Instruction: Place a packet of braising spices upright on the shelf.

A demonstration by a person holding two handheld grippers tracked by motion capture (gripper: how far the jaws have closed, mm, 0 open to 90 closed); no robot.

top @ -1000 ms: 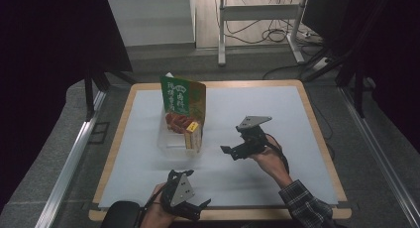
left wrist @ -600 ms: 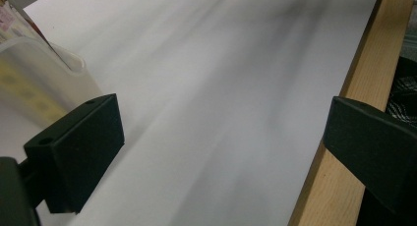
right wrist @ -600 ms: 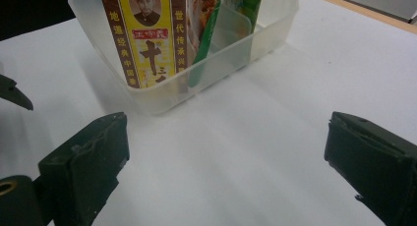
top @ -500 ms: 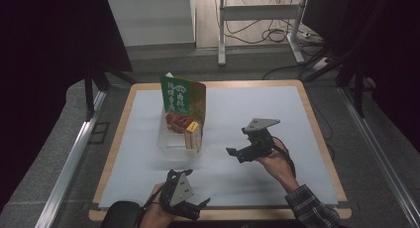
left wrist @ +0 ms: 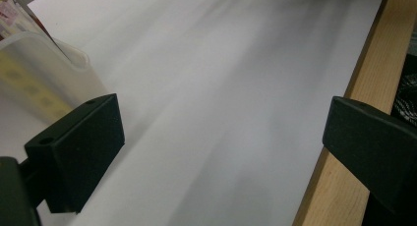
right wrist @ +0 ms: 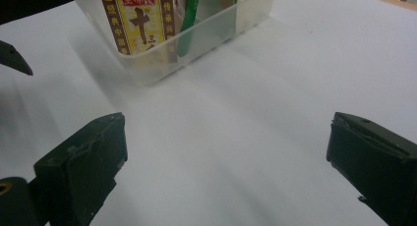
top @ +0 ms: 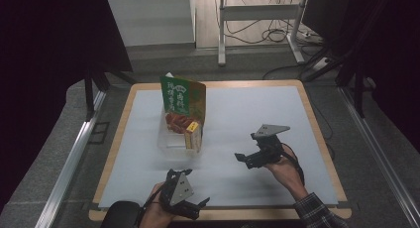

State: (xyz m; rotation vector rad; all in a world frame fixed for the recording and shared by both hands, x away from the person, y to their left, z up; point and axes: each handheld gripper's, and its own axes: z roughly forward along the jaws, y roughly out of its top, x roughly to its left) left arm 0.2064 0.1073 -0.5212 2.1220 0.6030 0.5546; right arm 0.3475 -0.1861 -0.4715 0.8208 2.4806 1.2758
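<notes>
The clear bin (top: 171, 139) of packets stood left of centre on the tabletop (top: 257, 114). The right gripper (top: 247, 158), jaws wide and empty, faced it from the right, nearer than the left gripper (top: 190, 208), also wide and empty.

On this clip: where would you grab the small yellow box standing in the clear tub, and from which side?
Probably by the top of the yellow box, from above. It stands upright in the clear tub, whose wall covers its lower part, with a tall green packet close behind. The open right gripper is nearer.
</notes>
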